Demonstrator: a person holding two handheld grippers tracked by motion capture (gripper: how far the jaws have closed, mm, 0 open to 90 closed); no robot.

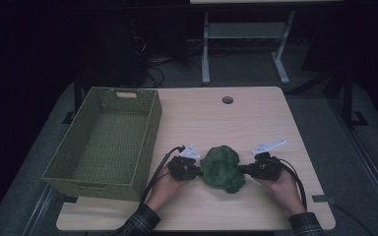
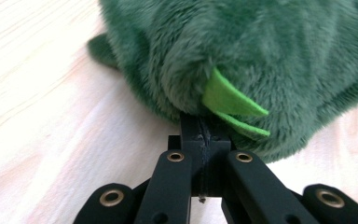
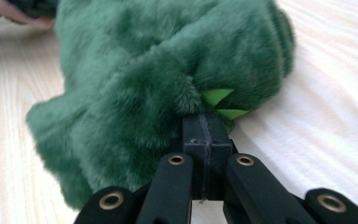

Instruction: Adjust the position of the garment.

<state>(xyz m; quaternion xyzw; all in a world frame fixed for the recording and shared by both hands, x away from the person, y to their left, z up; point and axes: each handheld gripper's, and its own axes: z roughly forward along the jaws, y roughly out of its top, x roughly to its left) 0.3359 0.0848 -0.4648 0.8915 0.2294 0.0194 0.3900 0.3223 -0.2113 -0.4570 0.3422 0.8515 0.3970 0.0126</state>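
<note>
Each tool, left (image 1: pixel 195 168) and right (image 1: pixel 242 170), pinches one side of the green plush toy (image 1: pixel 221 167), likely to lift it evenly toward the basket (image 1: pixel 153 125).

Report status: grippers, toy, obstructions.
Left gripper and right gripper shut on green plush toy, one each side. Toy on table. Basket left, path unobstructed.

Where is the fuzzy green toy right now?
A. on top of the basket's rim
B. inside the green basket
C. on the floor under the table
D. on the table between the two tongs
D: the green plush toy lies on the wooden table, with the left tongs and right tongs shut on its two sides, apart from the woven basket.
</note>
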